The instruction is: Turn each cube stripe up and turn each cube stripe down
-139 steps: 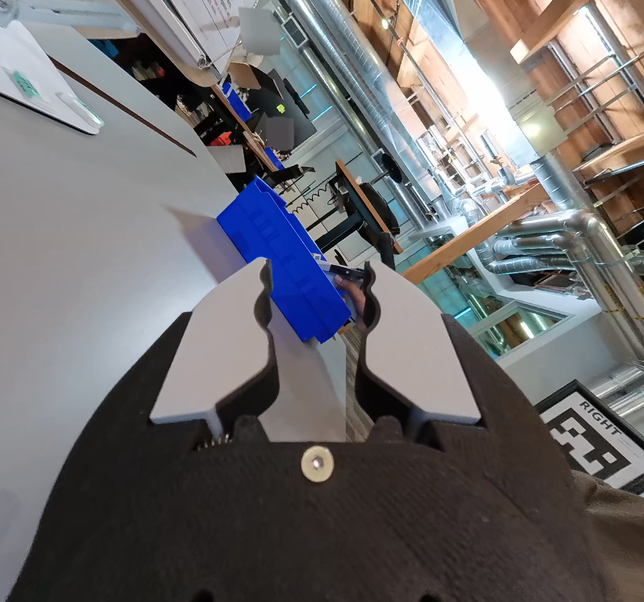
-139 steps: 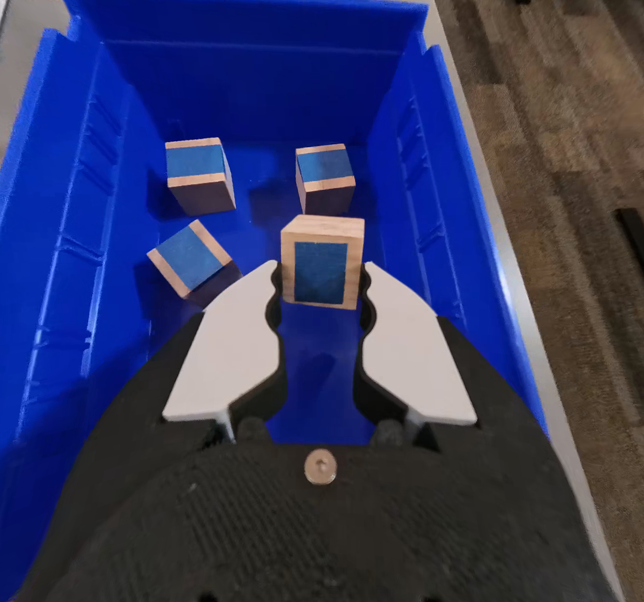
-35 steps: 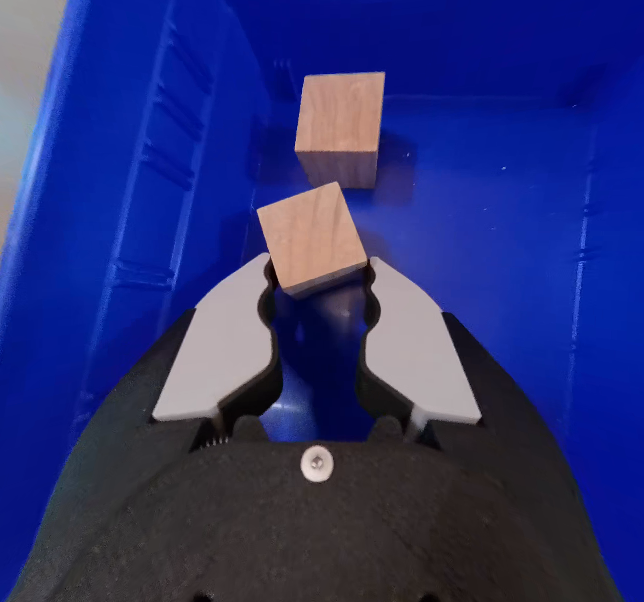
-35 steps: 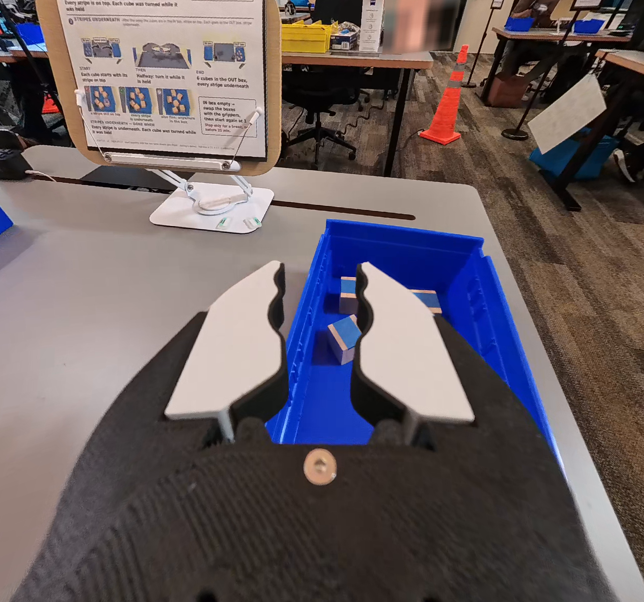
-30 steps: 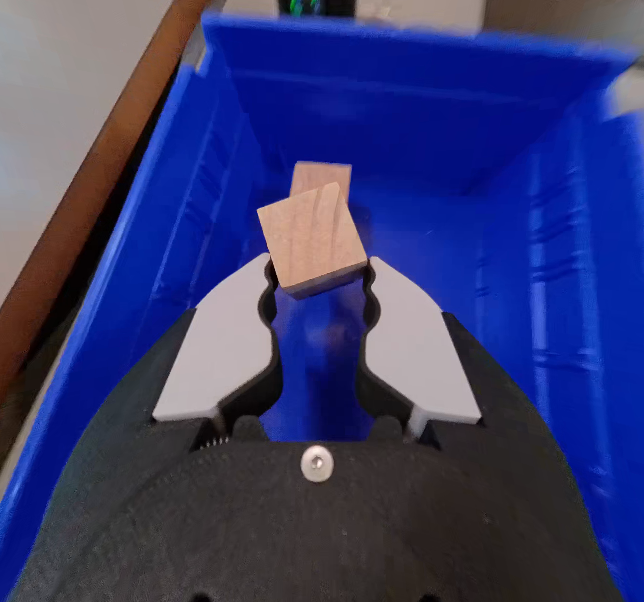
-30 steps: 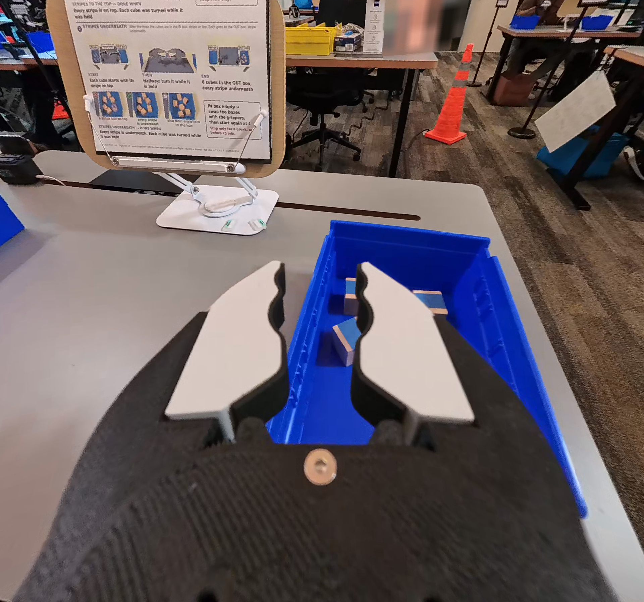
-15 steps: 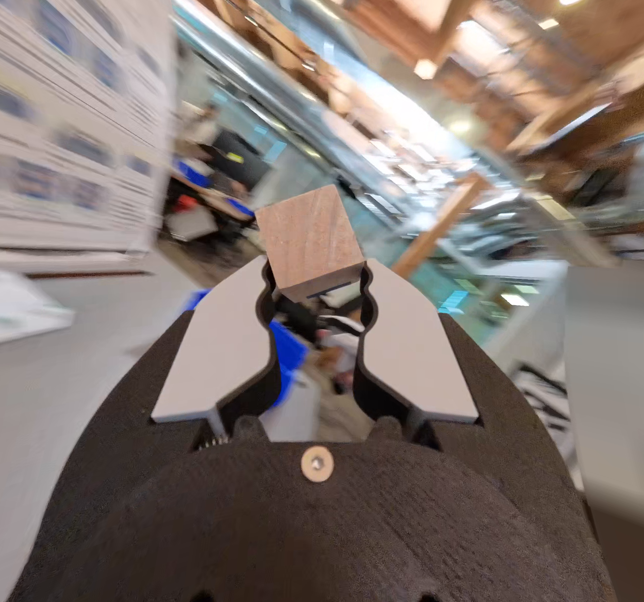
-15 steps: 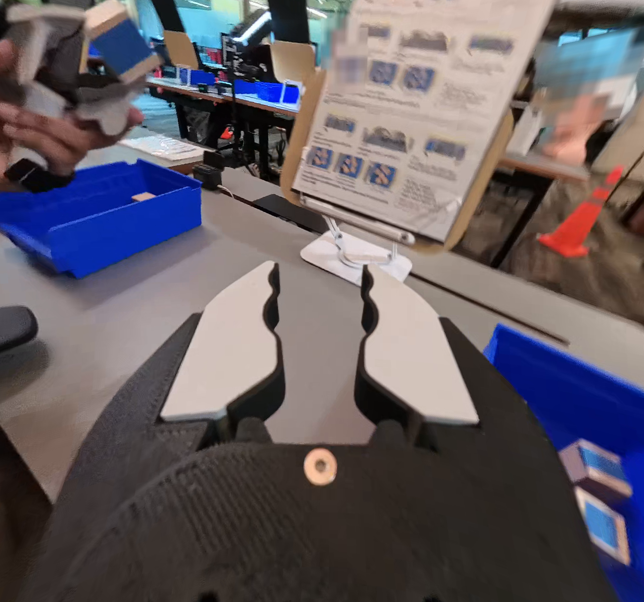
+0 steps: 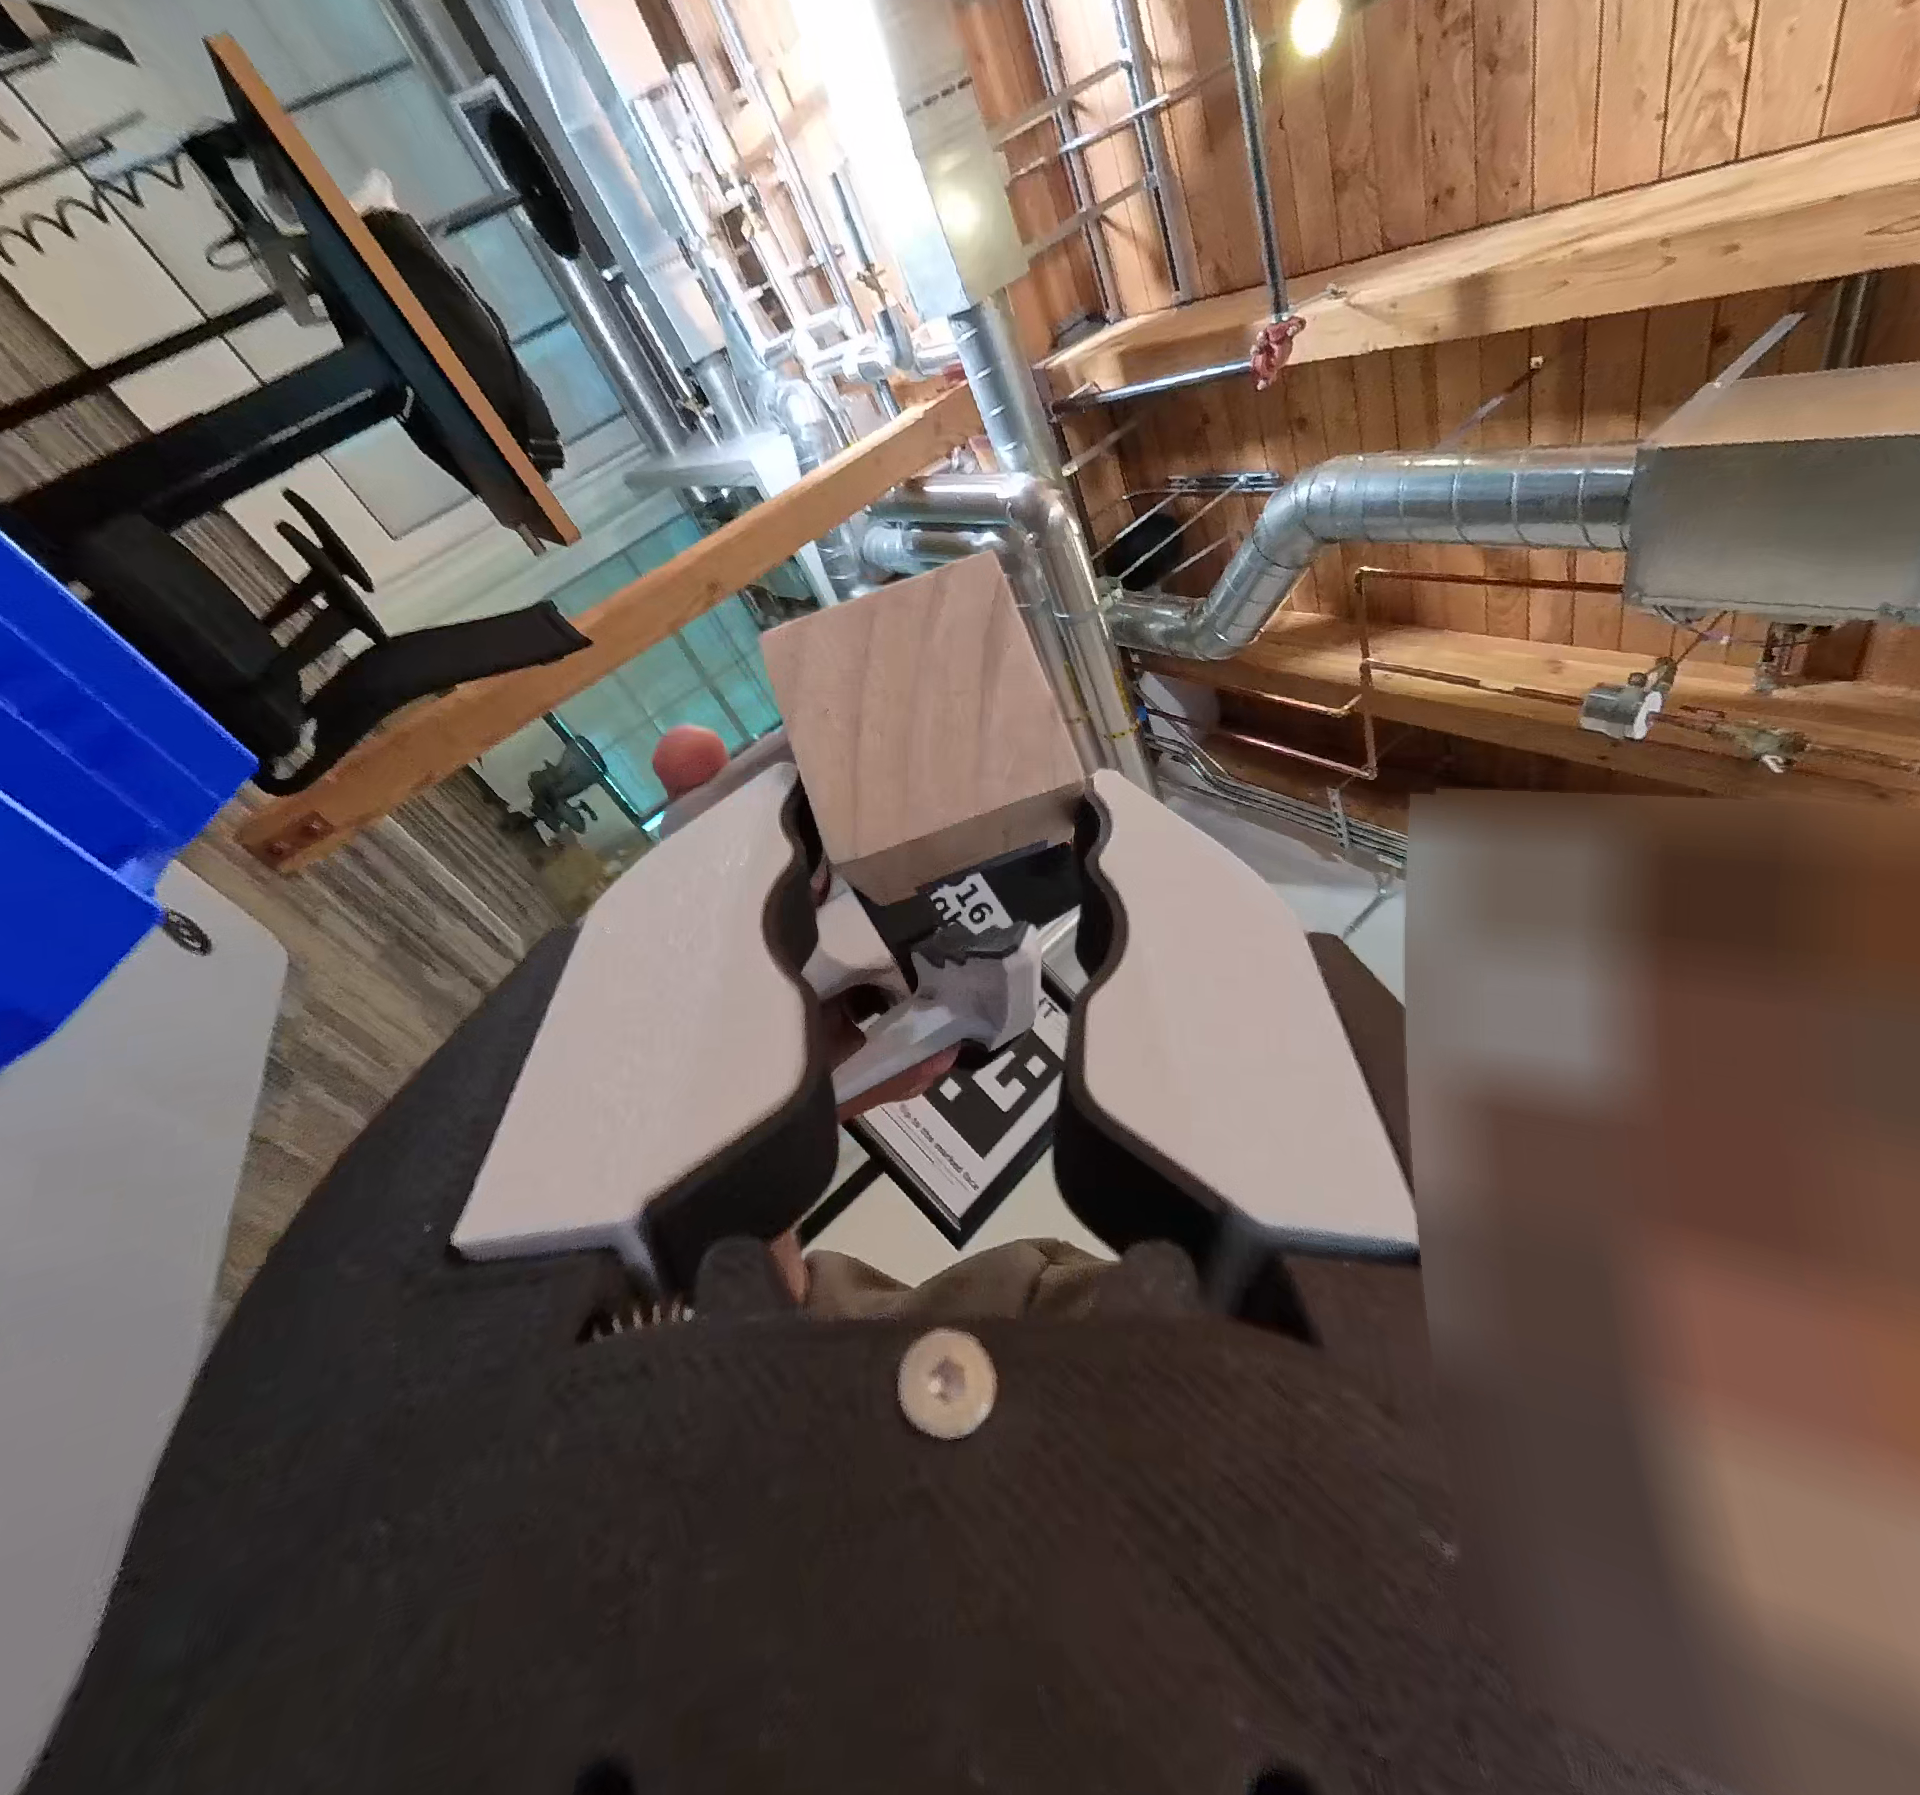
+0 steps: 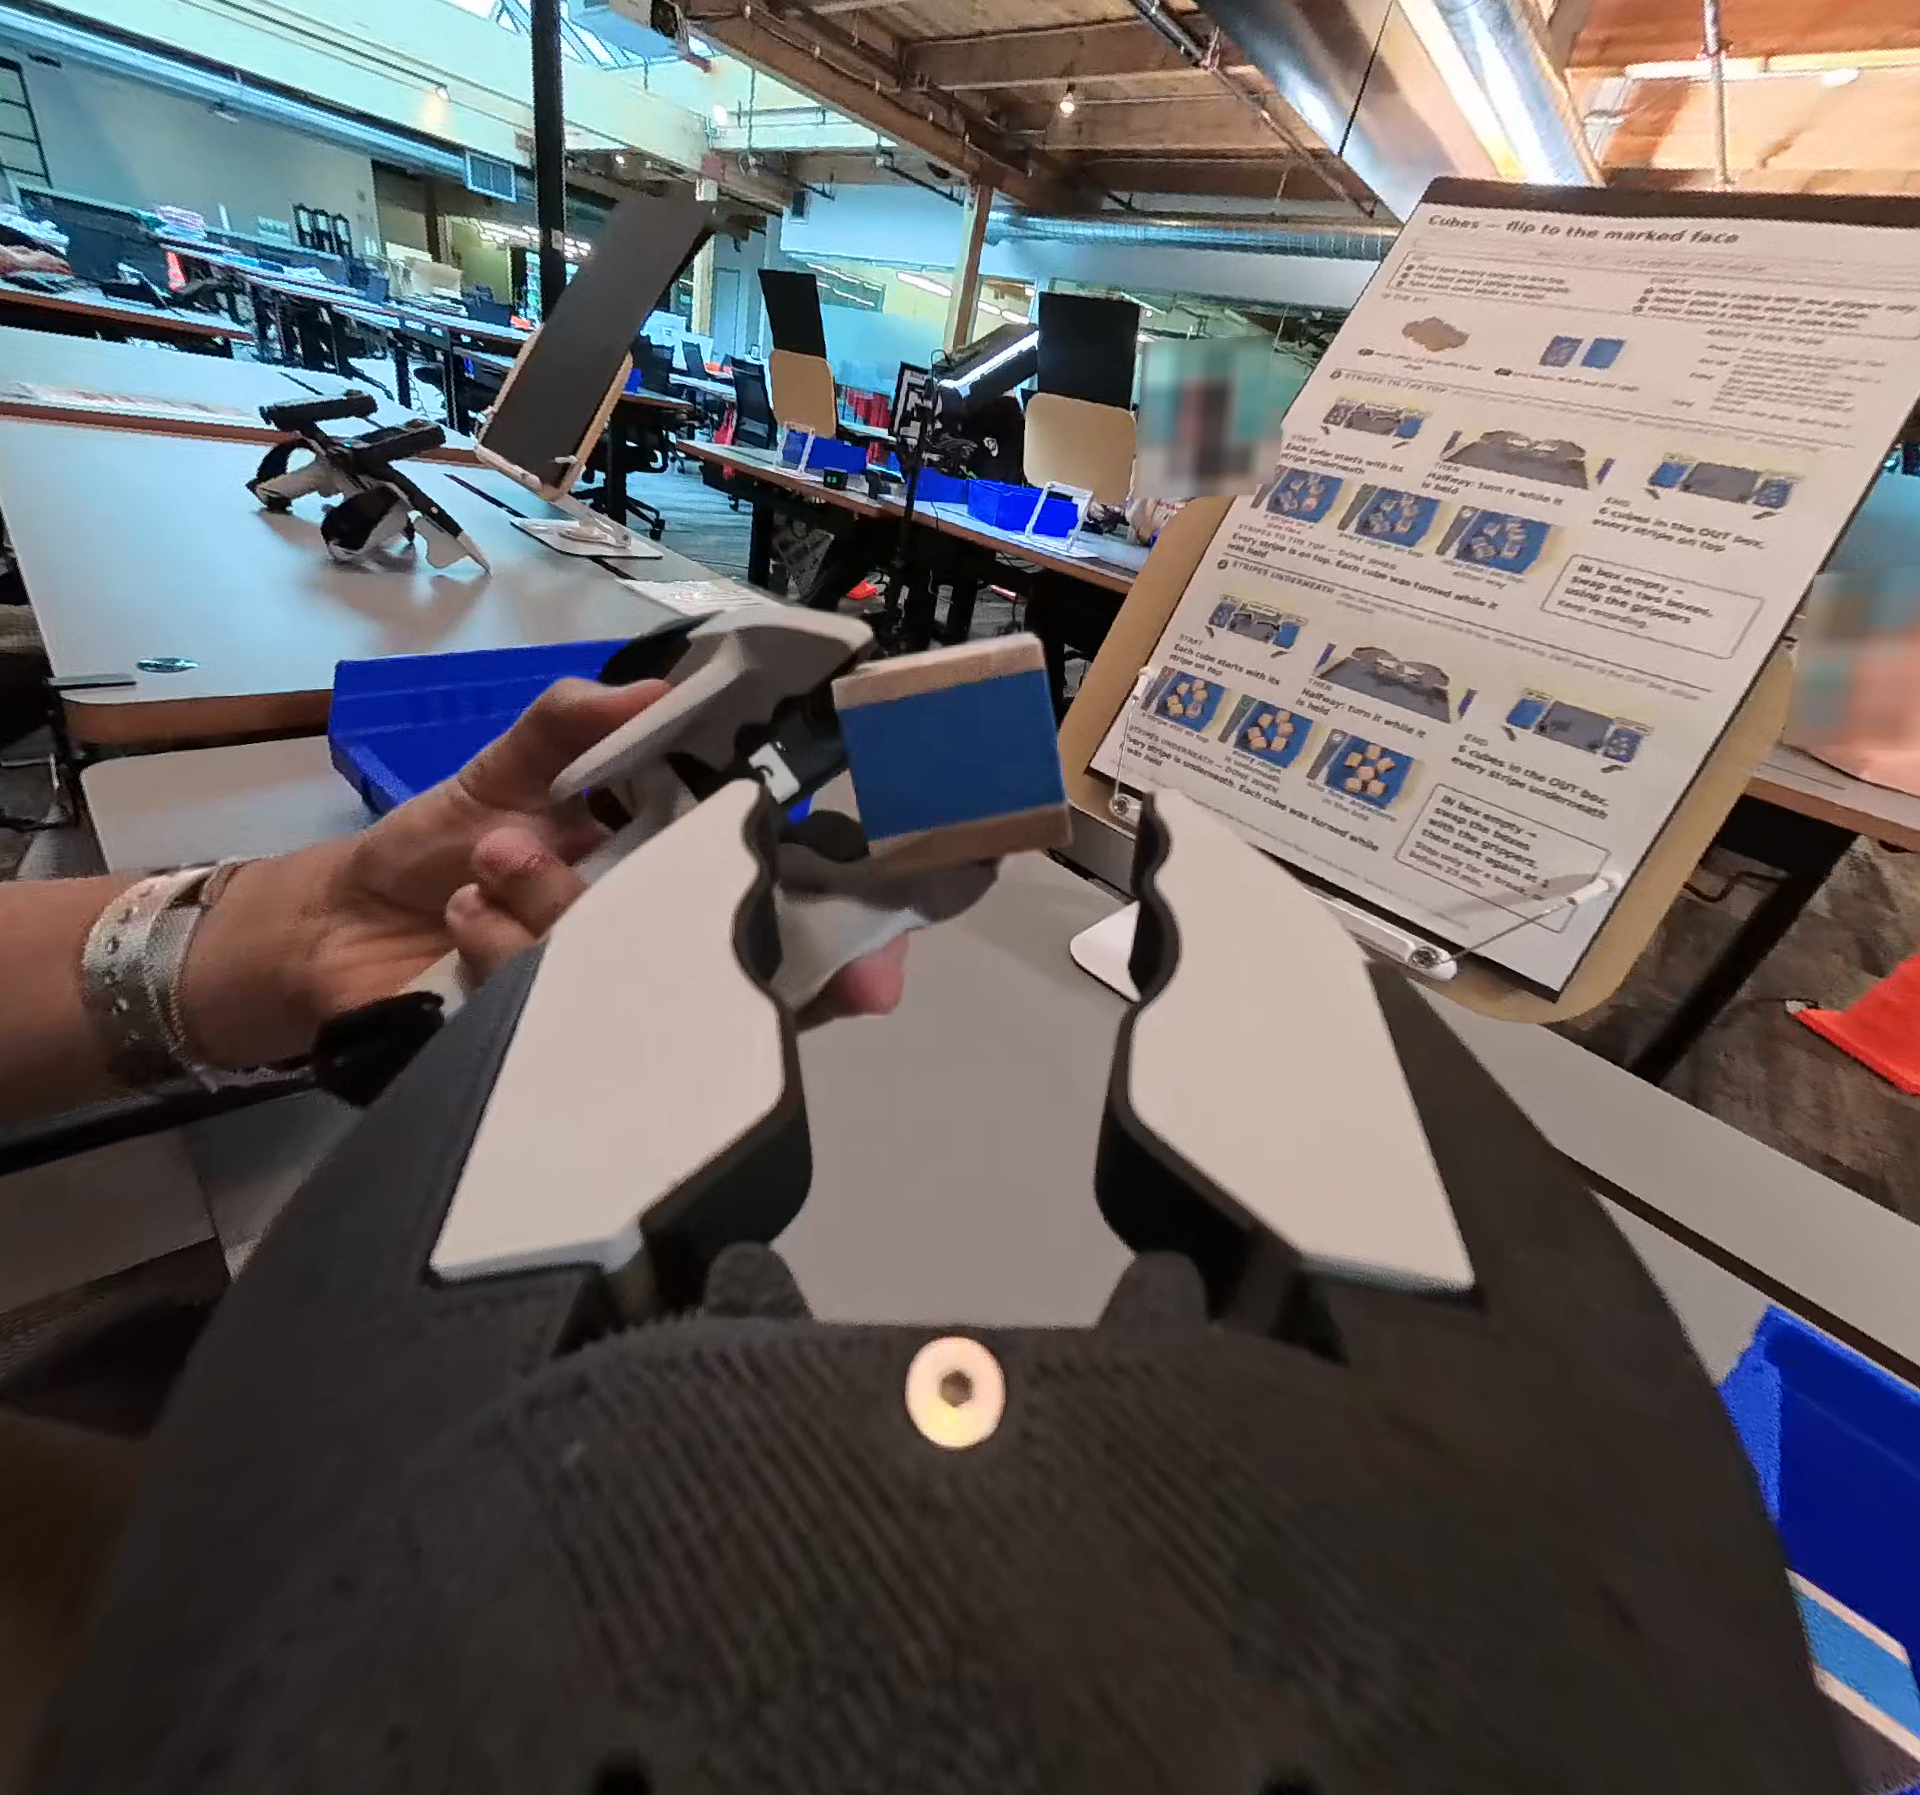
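Observation:
My left gripper [image 9: 940, 810] is shut on a wooden cube [image 9: 925, 727] and holds it in the air, plain wood faces toward its camera. In the right wrist view the same cube [image 10: 951, 753] shows its blue stripe face, held by the left gripper's fingers [image 10: 727, 675] in a person's hand [image 10: 416, 893]. My right gripper [image 10: 951, 831] is open and empty, its fingertips just short of the cube, one on each side below it. The right gripper's fingertips [image 9: 971, 987] show past the cube in the left wrist view.
A blue bin [image 10: 468, 706] stands on the grey table behind the hand. A second blue bin [image 10: 1829, 1454] at the lower right holds a striped cube [image 10: 1860, 1662]. An instruction board on a stand [image 10: 1507, 582] is behind the cube. A blue bin corner [image 9: 83, 706] shows at left.
The left gripper lifted the cube out of its bin and swung it up toward the right gripper. The right gripper turned away from its bin, came up to the cube and opened wider.

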A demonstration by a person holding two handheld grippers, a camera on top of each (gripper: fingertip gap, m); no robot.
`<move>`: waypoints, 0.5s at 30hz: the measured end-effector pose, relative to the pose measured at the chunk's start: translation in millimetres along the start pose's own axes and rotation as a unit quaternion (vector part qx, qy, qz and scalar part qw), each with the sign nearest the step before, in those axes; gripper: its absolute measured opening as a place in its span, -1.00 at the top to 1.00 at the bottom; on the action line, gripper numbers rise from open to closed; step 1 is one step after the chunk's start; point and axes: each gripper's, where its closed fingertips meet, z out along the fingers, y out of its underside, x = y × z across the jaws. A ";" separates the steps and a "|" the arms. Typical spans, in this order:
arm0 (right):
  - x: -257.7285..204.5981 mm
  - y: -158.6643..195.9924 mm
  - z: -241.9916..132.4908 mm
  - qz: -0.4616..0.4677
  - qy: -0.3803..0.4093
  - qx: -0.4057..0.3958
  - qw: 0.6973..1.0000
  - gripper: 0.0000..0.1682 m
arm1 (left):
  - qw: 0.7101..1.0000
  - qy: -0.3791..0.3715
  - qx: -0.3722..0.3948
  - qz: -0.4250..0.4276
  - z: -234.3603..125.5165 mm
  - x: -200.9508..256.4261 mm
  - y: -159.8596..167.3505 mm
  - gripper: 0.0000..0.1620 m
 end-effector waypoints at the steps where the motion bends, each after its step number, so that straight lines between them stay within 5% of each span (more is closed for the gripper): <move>1: -1.1 1.4 0.8 -0.003 -0.001 -0.002 1.000 0.20 | 1.000 0.005 -0.004 -0.006 2.6 -1.1 4.7 0.42; 10: 0.2 7.5 0.2 -0.039 -0.003 -0.034 0.999 0.44 | 0.998 -0.005 -0.060 0.004 12.6 -5.1 28.8 0.32; 15: 59.2 -8.8 -29.3 -0.045 0.088 -0.037 0.994 0.45 | 0.999 -0.019 -0.022 0.037 4.9 1.4 9.8 0.17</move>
